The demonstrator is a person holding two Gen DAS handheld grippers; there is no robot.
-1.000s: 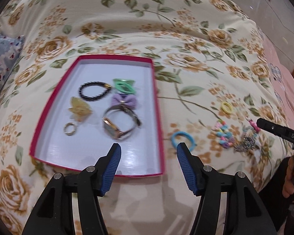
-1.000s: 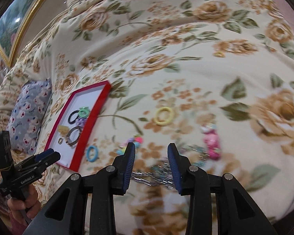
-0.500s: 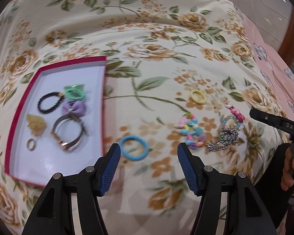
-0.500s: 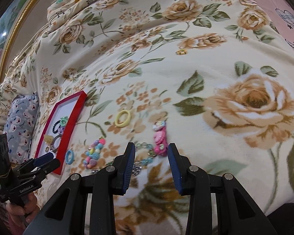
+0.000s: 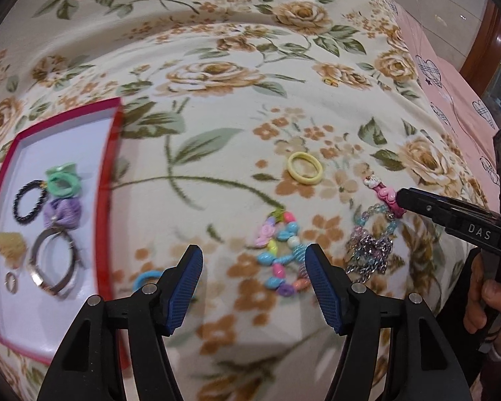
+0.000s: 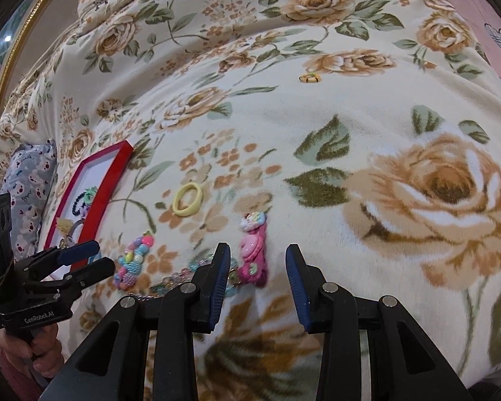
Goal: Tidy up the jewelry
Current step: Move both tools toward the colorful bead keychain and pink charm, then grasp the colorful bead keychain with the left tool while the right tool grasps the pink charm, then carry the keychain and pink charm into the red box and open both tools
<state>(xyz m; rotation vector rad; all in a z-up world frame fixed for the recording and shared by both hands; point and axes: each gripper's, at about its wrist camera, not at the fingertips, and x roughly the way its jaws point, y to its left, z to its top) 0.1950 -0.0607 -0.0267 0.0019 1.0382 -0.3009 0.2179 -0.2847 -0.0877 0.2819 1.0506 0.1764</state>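
Note:
A red-rimmed white tray (image 5: 112, 180) on the flowered blanket holds a black bead bracelet (image 5: 28, 205), a green hair tie (image 5: 61, 180), a purple bow (image 5: 63, 215), a metal watch (image 5: 55, 260) and a small ring (image 5: 10, 280). My left gripper (image 5: 254, 257) hangs over a colourful bead bracelet (image 5: 280, 257); its jaws are opening and the pads do not touch it. My right gripper (image 6: 258, 257) is open, and a pink clip (image 6: 254, 250) lies between its fingers, close to the left one. A silver chain (image 5: 367, 254) lies beside the clip.
A blue ring (image 5: 147, 277) lies just right of the tray, partly behind my left finger. A yellow ring (image 5: 305, 167) sits farther back. A small gold piece (image 6: 310, 78) lies far off. A patterned pillow (image 6: 26, 193) is left of the tray, a pink sheet (image 5: 451, 100) on the right.
My left gripper has swung right, from over the tray's near edge to the colourful bead bracelet. My right gripper has moved from the silver chain to the pink clip.

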